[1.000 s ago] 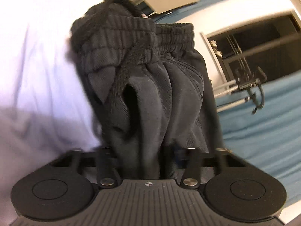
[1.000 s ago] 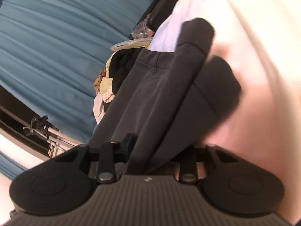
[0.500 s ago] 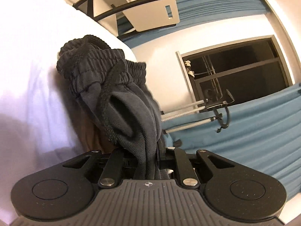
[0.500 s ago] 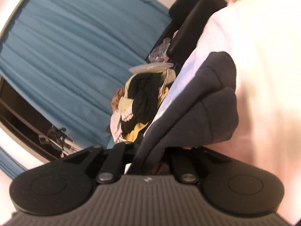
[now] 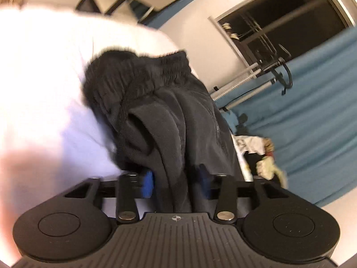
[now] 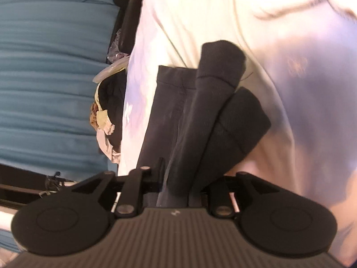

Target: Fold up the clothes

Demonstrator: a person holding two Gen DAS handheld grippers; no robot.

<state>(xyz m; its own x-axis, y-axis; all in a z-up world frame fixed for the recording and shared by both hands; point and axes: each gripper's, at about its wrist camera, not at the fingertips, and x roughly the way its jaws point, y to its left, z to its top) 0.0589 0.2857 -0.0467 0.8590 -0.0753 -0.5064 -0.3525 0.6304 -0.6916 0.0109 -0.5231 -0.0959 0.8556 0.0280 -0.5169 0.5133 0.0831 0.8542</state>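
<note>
Since half a second ago both grippers swung round, left gripper (image 5: 176, 179) and right gripper (image 6: 178, 185) each pinching the dark grey drawstring sweatpants (image 5: 169, 111) against the white bedsheet (image 5: 44, 78), so that bunched waistband might slip loose mid-fold.

Bright indoor light blows the white sheet (image 5: 44, 71) out to glare across the upper left of the left wrist view, while the dark window (image 5: 287, 15) gives no daylight and the whole frame smears with motion blur, worst on the black garment (image 5: 156, 102) and the pile of clothes (image 5: 263, 154). Over on the right wrist view the white sheet (image 6: 279, 44) glows cream and pink with a soft purple shadow on its right half, the blue curtain (image 6: 51, 78) is soft and streaked, and the fisheye bends every edge, dark at the corners.
</note>
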